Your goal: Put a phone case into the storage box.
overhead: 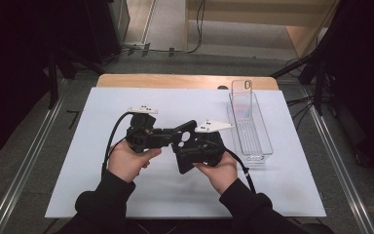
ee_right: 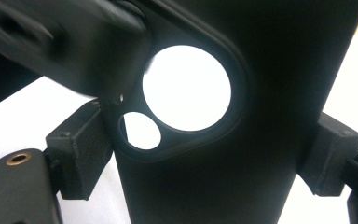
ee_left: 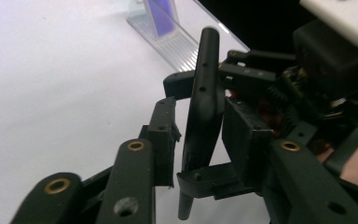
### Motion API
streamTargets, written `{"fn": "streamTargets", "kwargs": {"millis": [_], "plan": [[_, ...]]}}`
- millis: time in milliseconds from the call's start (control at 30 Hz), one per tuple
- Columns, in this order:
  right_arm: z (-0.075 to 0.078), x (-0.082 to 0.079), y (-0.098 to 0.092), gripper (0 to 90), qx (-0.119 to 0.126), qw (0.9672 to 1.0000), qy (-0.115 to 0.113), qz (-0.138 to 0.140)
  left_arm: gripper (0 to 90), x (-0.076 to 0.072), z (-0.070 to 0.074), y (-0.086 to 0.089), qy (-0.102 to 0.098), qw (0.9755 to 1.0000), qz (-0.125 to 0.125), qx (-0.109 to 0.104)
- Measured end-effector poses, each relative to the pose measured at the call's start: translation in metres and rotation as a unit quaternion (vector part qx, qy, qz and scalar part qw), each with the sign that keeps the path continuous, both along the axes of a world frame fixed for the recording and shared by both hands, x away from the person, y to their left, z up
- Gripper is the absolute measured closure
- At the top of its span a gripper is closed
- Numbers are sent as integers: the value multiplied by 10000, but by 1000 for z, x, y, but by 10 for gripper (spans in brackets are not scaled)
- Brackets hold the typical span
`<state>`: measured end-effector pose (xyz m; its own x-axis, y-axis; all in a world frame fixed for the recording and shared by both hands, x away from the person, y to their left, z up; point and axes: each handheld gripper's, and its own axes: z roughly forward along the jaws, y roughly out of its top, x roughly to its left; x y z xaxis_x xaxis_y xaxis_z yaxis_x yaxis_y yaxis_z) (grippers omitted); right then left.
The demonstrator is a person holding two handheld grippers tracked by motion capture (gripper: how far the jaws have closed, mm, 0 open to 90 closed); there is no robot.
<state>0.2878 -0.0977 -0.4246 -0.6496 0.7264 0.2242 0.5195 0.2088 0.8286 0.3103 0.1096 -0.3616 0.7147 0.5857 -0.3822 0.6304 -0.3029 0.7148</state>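
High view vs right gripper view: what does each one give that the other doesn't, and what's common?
High view: the left tongs meeting the black phone case from the left, the wooden table edge, and at the right a clear tray with a clear case standing in it.
Right gripper view: the right tongs close up, pads on the black phone case's two long edges, with the small hole beside the large hole.
Both: the black phone case and the white sheet beneath.

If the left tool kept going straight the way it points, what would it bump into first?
Probably the black phone case, which already stands edge-on between the left tool's open jaws. Right behind it sits the right tool, gripping that case.
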Motion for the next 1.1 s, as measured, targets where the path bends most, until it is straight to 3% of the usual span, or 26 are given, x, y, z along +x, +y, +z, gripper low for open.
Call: {"fn": "streamTargets", "kwargs": {"millis": [300,400,467,833,1100], "plan": [[-2,8,-12,142,-53,9998,74,-179,484,2,3,14,102,9999,-11,57],[-2,11,-17,141,-70,9997,50,-237,424,2,1,18,6,9999,-125,76],[-2,13,-21,142,-58,9996,83,-271,421,3,-1,20,-46,9995,-208,216],[0,17,-32,141,-10,9995,122,-293,337,3,-30,28,-91,9989,-396,234],[1,17,-34,141,-22,9996,156,-248,336,-1,-57,37,-8,9982,-318,504]]}}
